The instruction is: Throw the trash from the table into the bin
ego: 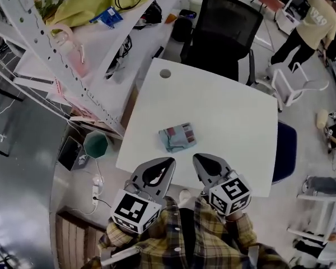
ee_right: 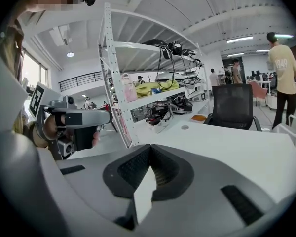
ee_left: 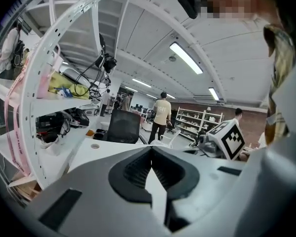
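**Office bench (ego: pixel 229 111) carried one piece of trash (ego: pixel 177 137)**

Only the head view showed it: crumpled, teal and pink, near the bench's front edge, just ahead of both grippers. The left gripper (ego: pixel 169 161) and right gripper (ego: pixel 197 158) were closed tight and empty. A teal bin (ego: pixel 95 144) stood on the floor beside the bench. The trash's print was too small to read.

The one legible print is the number 1949, dark on the back of the pale yellow shirt (ego: pixel 318 20) of a person standing beyond the desk (ego: pixel 235 111). The cube on the left hand-held gripper (ego: pixel 168 161) and the cube on the right hand-held gripper (ego: pixel 198 157) carry black-and-white square code markers, patterns rather than letters. The crumpled packet (ego: pixel 177 137) on the desk has pink and blue printed blocks, the lettering too small to read. The blue packet (ego: pixel 107 17) on the shelf is likewise illegible.
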`<state>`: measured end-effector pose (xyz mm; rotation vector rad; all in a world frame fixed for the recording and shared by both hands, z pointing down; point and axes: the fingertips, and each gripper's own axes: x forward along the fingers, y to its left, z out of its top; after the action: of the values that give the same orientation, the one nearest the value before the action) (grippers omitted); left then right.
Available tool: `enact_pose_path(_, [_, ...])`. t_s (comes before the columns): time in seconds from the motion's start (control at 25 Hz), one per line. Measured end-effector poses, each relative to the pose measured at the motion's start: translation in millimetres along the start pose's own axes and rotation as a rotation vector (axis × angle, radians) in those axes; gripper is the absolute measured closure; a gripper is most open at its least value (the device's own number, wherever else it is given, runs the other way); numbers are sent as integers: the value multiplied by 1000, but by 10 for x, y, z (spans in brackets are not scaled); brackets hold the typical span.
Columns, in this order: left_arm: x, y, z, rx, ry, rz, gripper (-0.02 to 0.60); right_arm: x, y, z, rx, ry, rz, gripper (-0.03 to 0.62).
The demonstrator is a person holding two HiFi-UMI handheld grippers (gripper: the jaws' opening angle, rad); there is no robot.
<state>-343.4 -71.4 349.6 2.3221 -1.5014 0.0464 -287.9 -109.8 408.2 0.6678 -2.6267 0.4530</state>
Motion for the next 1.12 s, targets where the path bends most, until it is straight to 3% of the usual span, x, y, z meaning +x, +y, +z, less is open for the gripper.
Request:
enact_pose_path(0.4, [89,628,36,28,74,-115,574,662,-143,-22,119,-18,-131,594])
enact_pose_path(0.68, [184,721,101,51,75,-161,574,887,-195,-217,146,52,-159,594])
enact_pose_path(0.84, [198,801,92,43,79,-150,574,981,-257,-326,118,102,-181,592])
enact_pose_path(0.88, [202,830,86,39,81,-146,574,1016,-256,-361,113,116,-172,587])
enact_pose_path(0.96, [206,891,71,32,85,-137,574,1093,-239,-439,96,149,-152,509])
enact_pose_path(1.12, [142,1016,8,19,101,-103,574,1212,-208,-649,57,228,-131,458])
